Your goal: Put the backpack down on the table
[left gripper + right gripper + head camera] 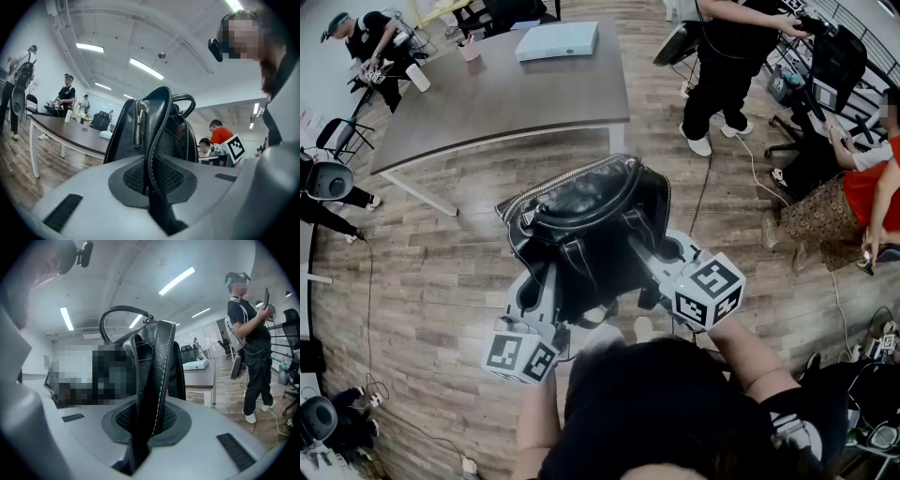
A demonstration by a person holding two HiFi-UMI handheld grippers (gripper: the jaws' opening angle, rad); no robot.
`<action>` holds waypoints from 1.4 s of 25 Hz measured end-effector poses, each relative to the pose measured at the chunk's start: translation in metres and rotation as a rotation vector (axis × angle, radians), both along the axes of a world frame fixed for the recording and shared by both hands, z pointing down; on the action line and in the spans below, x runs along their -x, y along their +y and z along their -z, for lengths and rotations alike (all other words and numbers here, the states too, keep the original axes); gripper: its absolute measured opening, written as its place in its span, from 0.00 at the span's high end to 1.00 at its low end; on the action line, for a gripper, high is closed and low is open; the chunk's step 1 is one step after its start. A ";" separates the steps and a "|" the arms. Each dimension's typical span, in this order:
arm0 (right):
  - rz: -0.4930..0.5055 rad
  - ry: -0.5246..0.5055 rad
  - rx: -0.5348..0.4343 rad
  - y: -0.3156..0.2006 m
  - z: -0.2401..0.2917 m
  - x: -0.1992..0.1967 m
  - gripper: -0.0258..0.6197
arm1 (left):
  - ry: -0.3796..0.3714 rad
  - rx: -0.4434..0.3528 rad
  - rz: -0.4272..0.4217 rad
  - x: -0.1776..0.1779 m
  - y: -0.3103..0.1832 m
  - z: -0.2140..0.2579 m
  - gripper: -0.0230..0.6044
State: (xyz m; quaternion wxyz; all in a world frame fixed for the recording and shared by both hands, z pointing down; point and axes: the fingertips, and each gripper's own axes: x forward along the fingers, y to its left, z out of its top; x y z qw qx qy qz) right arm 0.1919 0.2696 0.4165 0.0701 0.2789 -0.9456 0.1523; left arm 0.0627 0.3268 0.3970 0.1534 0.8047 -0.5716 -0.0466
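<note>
A black leather backpack (586, 220) with white stitching and a zip hangs in the air over the wooden floor, short of the dark brown table (506, 94). My left gripper (546, 281) is shut on a thin black strap (157, 140) at the bag's near left side. My right gripper (639, 248) is shut on a wider stitched strap (157, 376) at the near right side. In both gripper views the backpack (136, 131) stands upright just beyond the jaws, its top handle (122, 312) arching above.
On the table's far end lie a white box (558, 39) and a cup (470, 49). A person (727, 56) stands right of the table, others sit at the far right and far left. Cables (750, 159) trail on the floor.
</note>
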 end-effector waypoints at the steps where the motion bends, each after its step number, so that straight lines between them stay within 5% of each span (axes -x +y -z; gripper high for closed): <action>1: 0.002 -0.002 -0.001 -0.003 0.001 -0.002 0.89 | -0.002 -0.004 0.002 -0.002 -0.003 0.000 0.89; 25: 0.097 -0.035 0.005 -0.007 0.005 -0.020 0.89 | -0.009 -0.014 0.108 -0.025 0.002 0.003 0.89; 35: 0.104 -0.006 0.031 -0.027 0.003 0.013 0.89 | 0.010 0.000 0.106 0.008 -0.020 -0.002 0.89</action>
